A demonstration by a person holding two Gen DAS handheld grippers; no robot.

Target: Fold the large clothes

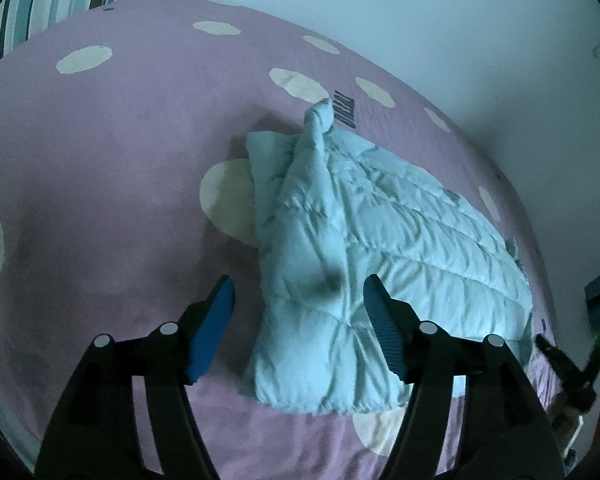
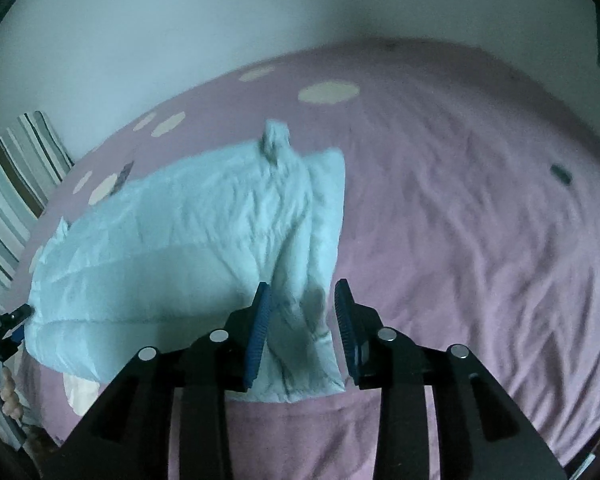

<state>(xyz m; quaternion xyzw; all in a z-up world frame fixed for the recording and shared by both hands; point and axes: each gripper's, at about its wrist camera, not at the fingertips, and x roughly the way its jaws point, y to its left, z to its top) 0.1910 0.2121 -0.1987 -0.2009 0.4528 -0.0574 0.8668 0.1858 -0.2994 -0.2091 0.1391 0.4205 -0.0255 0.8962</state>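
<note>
The left gripper (image 1: 299, 320) is hovering with its jaws spread wide and nothing between them, straddling the near end of the pale quilted jacket (image 1: 380, 240) from above. The right gripper (image 2: 303, 328) is hanging released too, its blue pads parted on either side of the jacket's (image 2: 180, 240) near corner, the left pad looking close to the fabric, though whether it is touching cannot be told. Each tool is showing at the edge of the other's view, so the two are working the garment's opposite ends.

The jacket is lying directly ahead of both claws on the bed, already partly folded. In the left view its long axis is running away and to the right, with a sleeve (image 1: 320, 160) laid up the near-left side and ending in a small raised cuff at the far end. The near hem is sitting just under both grippers, and neither looks clearly nearer to it, so the next fold probably turns on pinching that near edge and carrying it along the long axis.

Beyond it the purple sheet (image 1: 100, 160) with cream dots is spreading wrinkled but flat. A striped cushion (image 1: 40, 4) is leaning at the far corner against a plain pale wall (image 2: 260, 20)
</note>
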